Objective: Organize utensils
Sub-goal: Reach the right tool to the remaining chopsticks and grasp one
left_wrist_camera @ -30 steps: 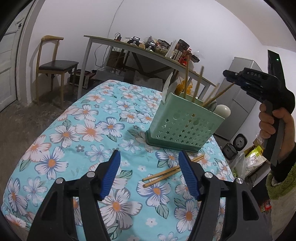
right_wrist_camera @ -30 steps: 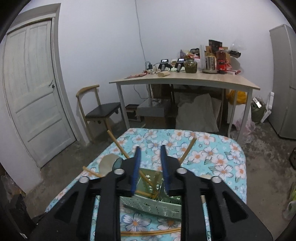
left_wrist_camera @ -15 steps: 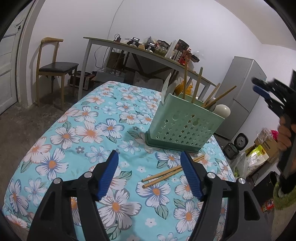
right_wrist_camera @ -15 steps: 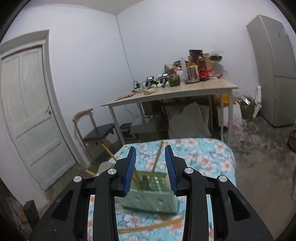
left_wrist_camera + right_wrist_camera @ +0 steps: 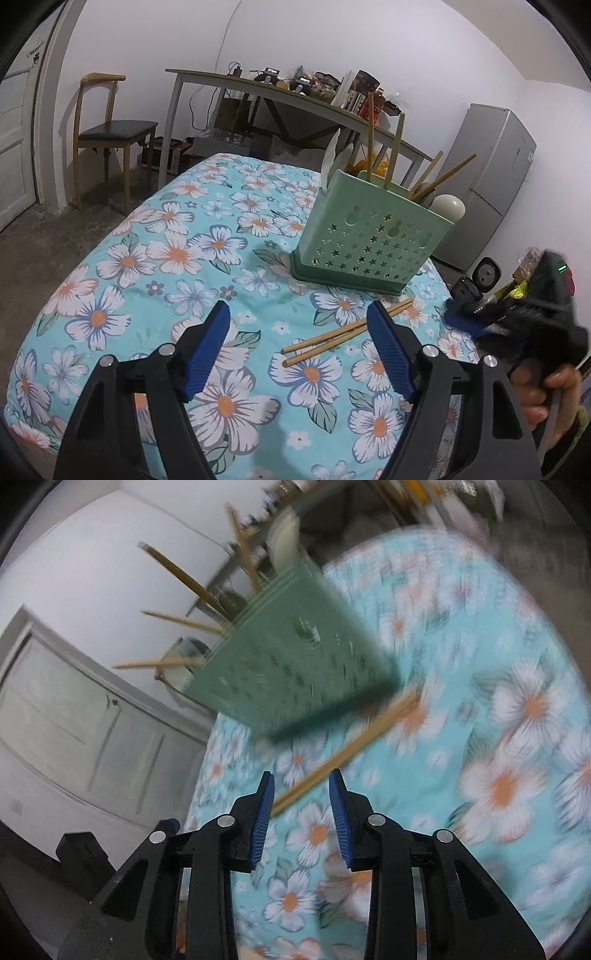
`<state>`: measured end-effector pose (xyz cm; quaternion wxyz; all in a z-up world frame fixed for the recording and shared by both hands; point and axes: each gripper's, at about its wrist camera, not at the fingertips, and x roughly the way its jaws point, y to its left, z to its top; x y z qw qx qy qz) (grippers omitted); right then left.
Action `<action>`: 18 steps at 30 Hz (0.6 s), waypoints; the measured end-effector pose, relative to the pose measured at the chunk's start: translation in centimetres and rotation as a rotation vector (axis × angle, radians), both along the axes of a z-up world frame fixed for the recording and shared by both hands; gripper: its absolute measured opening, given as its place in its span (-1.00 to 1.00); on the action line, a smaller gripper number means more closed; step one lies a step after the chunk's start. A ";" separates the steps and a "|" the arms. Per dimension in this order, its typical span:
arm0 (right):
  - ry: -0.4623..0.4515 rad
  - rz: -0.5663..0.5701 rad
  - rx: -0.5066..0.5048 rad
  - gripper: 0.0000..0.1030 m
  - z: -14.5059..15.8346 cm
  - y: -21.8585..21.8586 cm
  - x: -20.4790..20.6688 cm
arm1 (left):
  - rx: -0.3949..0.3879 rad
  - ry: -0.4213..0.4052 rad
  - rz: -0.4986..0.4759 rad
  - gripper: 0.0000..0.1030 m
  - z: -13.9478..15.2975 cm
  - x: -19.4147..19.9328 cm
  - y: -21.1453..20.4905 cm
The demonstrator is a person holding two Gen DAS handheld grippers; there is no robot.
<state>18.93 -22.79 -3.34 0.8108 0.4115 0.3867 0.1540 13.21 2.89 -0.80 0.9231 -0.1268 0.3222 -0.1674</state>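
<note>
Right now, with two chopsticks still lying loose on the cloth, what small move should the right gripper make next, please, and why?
Probably ease the right gripper forward and down so it straddles the near end of the chopsticks, then close. It is empty and slightly open, and that end lies just ahead of it, in front of the green holder. The left gripper, its jaws opening and empty, sits further back.

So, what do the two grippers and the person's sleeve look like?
Both the left gripper and the right gripper have black angular plastic frames with silver rivets and ribbed blue pads on the jaws. From the left wrist view, the right gripper's black body carries a small green light. The sleeve appears dark with a fuzzy green cuff.
</note>
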 end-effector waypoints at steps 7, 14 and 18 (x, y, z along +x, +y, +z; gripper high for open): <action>0.120 -0.047 0.164 -0.59 -4.3 0.9 2.3 | -0.011 0.006 0.023 0.45 -0.2 0.1 1.0; 0.155 -0.116 0.270 -0.66 -6.2 0.4 3.1 | -0.019 0.021 0.024 0.45 -0.7 0.3 1.5; 0.153 -0.145 0.327 -0.66 -6.5 0.2 3.0 | -0.024 0.026 0.025 0.45 -0.9 0.4 1.6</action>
